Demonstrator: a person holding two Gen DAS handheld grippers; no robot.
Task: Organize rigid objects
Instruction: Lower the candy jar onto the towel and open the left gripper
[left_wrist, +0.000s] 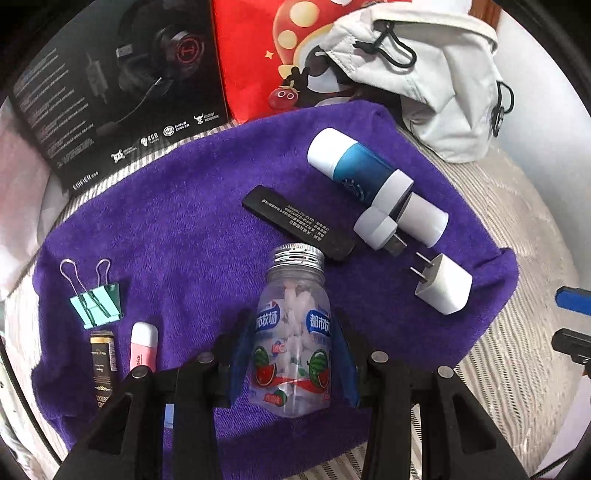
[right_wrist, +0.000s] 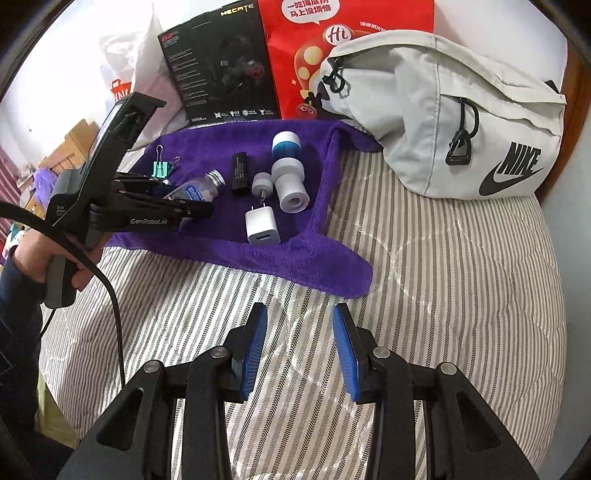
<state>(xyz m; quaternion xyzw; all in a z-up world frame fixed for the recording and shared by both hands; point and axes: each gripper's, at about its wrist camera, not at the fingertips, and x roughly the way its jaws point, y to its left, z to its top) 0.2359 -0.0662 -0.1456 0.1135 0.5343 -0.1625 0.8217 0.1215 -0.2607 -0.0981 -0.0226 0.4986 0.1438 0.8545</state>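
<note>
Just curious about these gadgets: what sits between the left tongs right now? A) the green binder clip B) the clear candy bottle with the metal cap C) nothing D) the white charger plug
B: the clear candy bottle lies between the left tongs, their blue pads flanking its sides.

Count, on the purple towel (left_wrist: 192, 206):
- clear candy bottle (left_wrist: 291, 332): 1
- white USB wall charger (left_wrist: 443, 284): 1
- black rectangular stick with white print (left_wrist: 299, 227): 1
- white-and-blue cylindrical device (left_wrist: 360, 171): 1
- small white cylindrical plug-in pieces (left_wrist: 380, 229): 2
- teal binder clip (left_wrist: 98, 301): 1
- pink-and-white eraser-like piece (left_wrist: 144, 345): 1
- black-and-gold tube (left_wrist: 103, 360): 1

Behind the towel's far edge:
- black headset box (left_wrist: 122, 85): 1
- red paper bag (left_wrist: 266, 48): 1
- grey Nike bag (right_wrist: 461, 122): 1

Tools: 2, the left tool (left_wrist: 291, 354) and the right tool (right_wrist: 299, 347).
</note>
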